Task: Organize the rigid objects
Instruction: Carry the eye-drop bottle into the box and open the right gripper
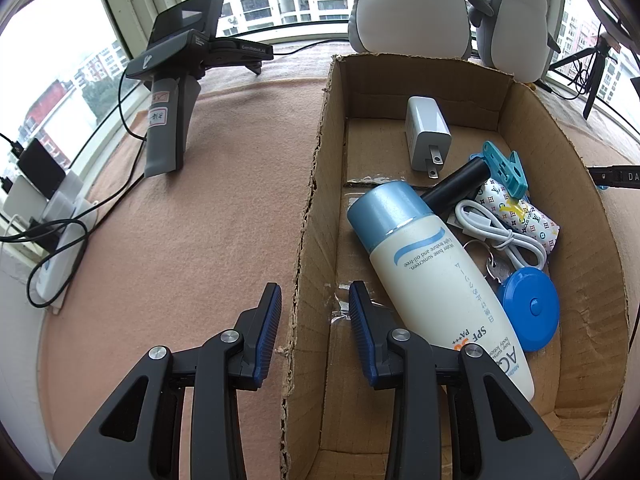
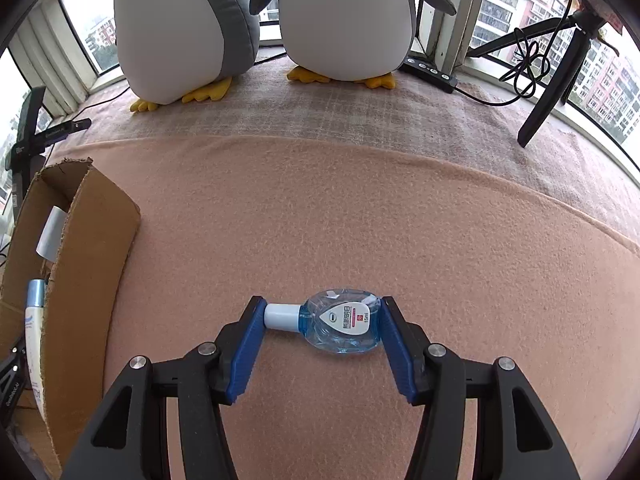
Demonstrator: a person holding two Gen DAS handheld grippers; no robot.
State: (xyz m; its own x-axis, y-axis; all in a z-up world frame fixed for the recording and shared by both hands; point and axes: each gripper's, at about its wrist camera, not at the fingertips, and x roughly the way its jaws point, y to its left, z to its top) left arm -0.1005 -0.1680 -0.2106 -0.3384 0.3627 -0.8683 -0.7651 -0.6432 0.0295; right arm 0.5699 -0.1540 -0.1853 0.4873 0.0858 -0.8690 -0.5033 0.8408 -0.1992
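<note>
**Eye-drop bottle between the right fingers**

The small blue eye-drop bottle (image 2: 340,322) lies on its side on the pink blanket (image 2: 360,220), the right gripper (image 2: 322,334) clenched on it, cap to base. The left gripper (image 1: 314,332) straddles the cardboard box (image 1: 308,216) wall, pinching it. Inside, a sunscreen bottle (image 1: 432,276) partly hides keys.
</note>
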